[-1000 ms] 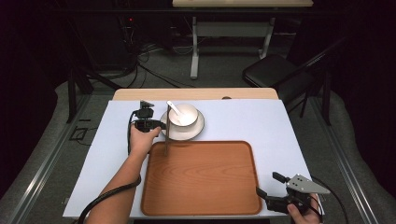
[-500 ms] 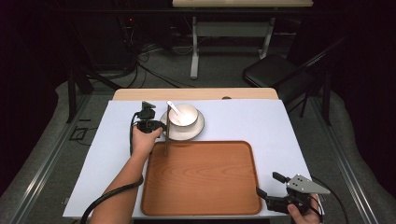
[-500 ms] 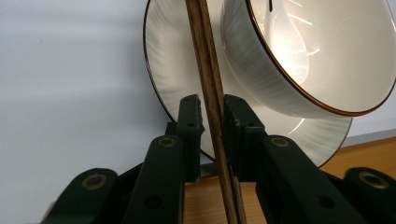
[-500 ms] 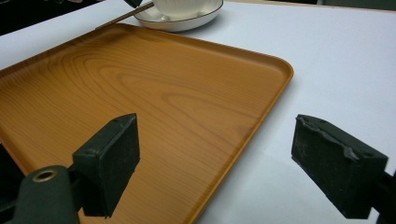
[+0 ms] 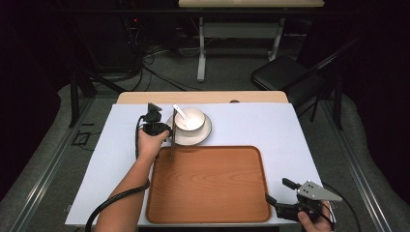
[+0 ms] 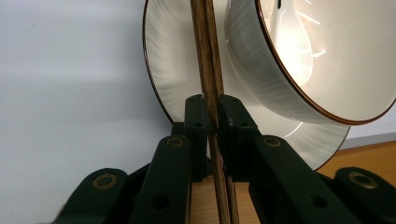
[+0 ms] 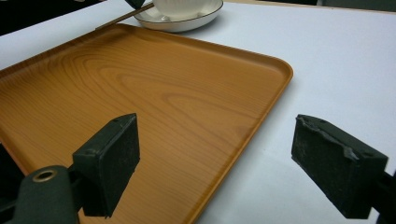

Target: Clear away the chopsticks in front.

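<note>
Left gripper [image 6: 212, 109] clamped tight on a pair of chopsticks [image 6: 208, 51] upper centre by the bowl [image 5: 190, 118] and plate [image 5: 203, 134], probably for placing on the tray [image 5: 212, 212]; right gripper [image 5: 279, 193] wide open, idle bottom right.

Pair of dark wooden chopsticks [image 6: 211, 70] running off the top and bottom edges in the left gripper view, white dark-rimmed ceramic bowl [image 6: 322, 60] cropped at top and right, white spoon [image 6: 292, 42] inside it blurred by glare
</note>
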`<action>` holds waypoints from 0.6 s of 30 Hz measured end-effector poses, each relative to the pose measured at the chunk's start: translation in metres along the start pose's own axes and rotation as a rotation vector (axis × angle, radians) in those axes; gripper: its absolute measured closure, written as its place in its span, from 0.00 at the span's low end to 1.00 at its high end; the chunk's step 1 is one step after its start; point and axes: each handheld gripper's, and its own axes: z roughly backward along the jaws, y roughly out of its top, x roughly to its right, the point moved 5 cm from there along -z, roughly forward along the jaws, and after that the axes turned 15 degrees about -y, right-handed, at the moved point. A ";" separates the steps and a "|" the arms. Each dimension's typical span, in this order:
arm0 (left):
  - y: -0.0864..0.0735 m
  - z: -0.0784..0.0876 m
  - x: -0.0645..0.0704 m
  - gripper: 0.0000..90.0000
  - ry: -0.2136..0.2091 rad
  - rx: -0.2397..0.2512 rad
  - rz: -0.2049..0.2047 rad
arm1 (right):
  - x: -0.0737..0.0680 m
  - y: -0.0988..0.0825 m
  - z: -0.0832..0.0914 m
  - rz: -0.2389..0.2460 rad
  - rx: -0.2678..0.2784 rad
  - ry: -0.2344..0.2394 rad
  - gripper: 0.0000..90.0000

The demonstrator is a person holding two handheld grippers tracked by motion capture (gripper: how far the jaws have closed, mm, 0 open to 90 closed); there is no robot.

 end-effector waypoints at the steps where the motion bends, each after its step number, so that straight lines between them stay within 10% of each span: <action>1: 0.001 0.000 0.000 0.91 -0.002 -0.003 0.007 | 0.000 0.000 0.000 0.000 0.001 0.001 0.17; 18: 0.005 -0.004 -0.006 0.92 -0.024 -0.049 0.090 | 0.000 0.000 0.000 -0.001 0.003 0.001 0.17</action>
